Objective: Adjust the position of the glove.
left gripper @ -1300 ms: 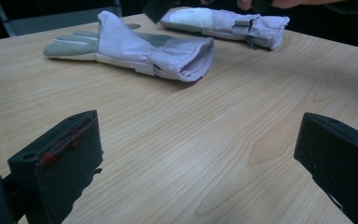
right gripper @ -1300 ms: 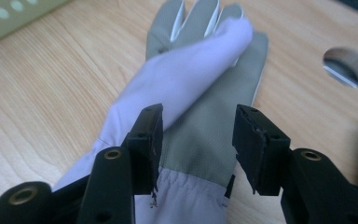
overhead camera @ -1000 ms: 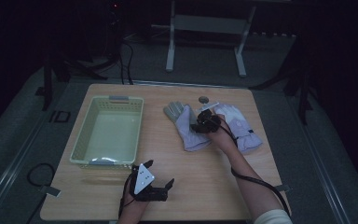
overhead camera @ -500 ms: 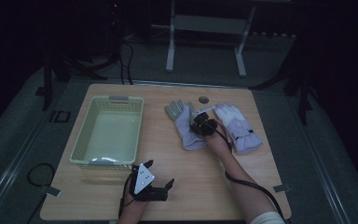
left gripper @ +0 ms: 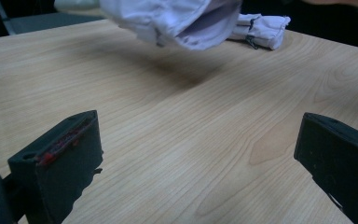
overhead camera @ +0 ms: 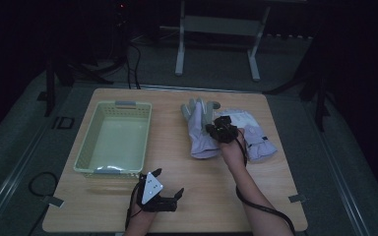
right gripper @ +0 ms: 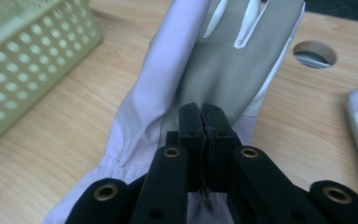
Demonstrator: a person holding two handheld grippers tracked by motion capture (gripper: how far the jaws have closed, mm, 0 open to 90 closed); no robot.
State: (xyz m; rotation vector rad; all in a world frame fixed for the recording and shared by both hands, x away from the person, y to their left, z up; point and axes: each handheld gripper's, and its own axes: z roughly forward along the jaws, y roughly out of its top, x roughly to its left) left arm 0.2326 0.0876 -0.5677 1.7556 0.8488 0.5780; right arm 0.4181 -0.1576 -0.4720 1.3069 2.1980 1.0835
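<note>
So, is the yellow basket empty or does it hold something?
Empty: the basket shows a bare floor in the high view; both gloves lie outside on the table.

— How's the light from up top?

— Dim. The high view is murky and a bit grainy; the floor and the far background go nearly black, and just the desk (overhead camera: 216, 196) catches a dull glow.

— And close up?

— Much brighter. In the left gripper view a soft shadow lies under the raised glove (left gripper: 177, 21), and the near tool (left gripper: 200, 163) blurs. In the right gripper view the basket (right gripper: 23, 51) at the edge is soft.
</note>
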